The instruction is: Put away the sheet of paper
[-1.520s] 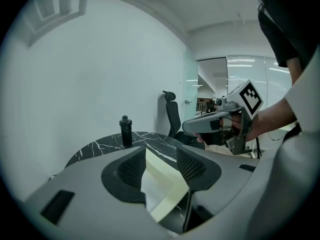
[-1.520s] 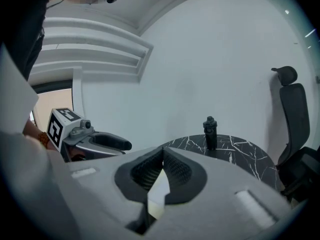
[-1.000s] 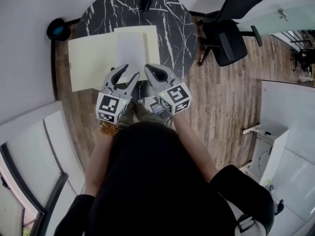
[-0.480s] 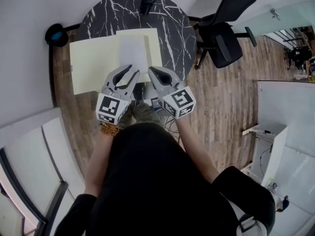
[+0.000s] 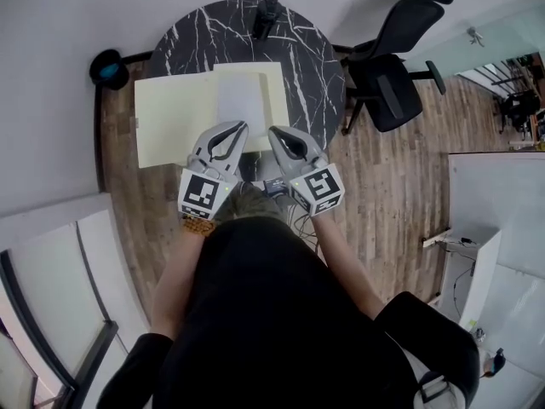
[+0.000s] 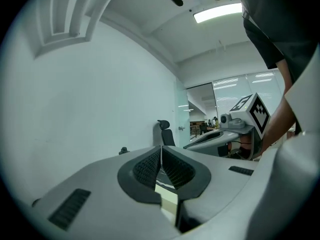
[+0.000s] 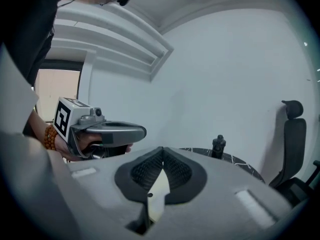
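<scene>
since both grippers sit side by side over the near edge of the table [image 5: 311, 62], you're parked right at the folder. your left gripper [image 5: 243, 127] has just been closing and its jaws are now pinched tip to tip. no sheet shows between them in its own view, just a slice of yellow down through the gap. your right gripper [image 5: 273, 131] is clenched the same way, tips meeting, nothing caught in there either. the paper [image 5: 241, 99] lies flat on the right half of the open yellow folder [image 5: 174, 128], just beyond both sets of tips. can't tell from above if either tip touches its near edge. the folder's left half hangs out past the table rim. a small black thing [image 5: 268, 10] stands at the far edge, and a chair [image 5: 393, 71] sits off to the right.
</scene>
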Available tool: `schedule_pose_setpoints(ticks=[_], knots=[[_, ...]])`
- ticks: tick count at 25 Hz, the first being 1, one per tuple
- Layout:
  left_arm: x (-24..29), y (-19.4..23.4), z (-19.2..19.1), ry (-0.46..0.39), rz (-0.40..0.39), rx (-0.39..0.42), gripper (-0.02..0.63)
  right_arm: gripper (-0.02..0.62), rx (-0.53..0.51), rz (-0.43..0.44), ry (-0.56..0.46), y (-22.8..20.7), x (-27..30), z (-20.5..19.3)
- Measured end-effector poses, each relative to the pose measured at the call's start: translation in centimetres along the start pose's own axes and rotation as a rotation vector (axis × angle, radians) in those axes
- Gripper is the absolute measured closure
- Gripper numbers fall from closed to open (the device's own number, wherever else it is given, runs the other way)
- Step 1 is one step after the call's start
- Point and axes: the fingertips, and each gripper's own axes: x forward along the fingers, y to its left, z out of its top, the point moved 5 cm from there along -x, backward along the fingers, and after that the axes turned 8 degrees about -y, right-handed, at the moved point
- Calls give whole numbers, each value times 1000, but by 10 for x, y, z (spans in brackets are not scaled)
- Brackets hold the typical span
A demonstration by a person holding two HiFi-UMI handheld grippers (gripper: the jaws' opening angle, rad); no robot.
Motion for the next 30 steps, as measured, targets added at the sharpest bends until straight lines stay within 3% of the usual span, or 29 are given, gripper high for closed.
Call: schedule_pose_setpoints(ticks=[4,7,15,30], knots=[[-6,6,15,-32,83,84,588,597,-34,7,-29,4,5,11],[-10,9,20,-41,140,46,589,597,-46,14,-38,5,9,15],[-6,14,8,-42,73,52,588,597,-82,17,-43,9,11,18],[-14,13,6,-35,55,66,588,597,-112,-17,-43,18,3,17]])
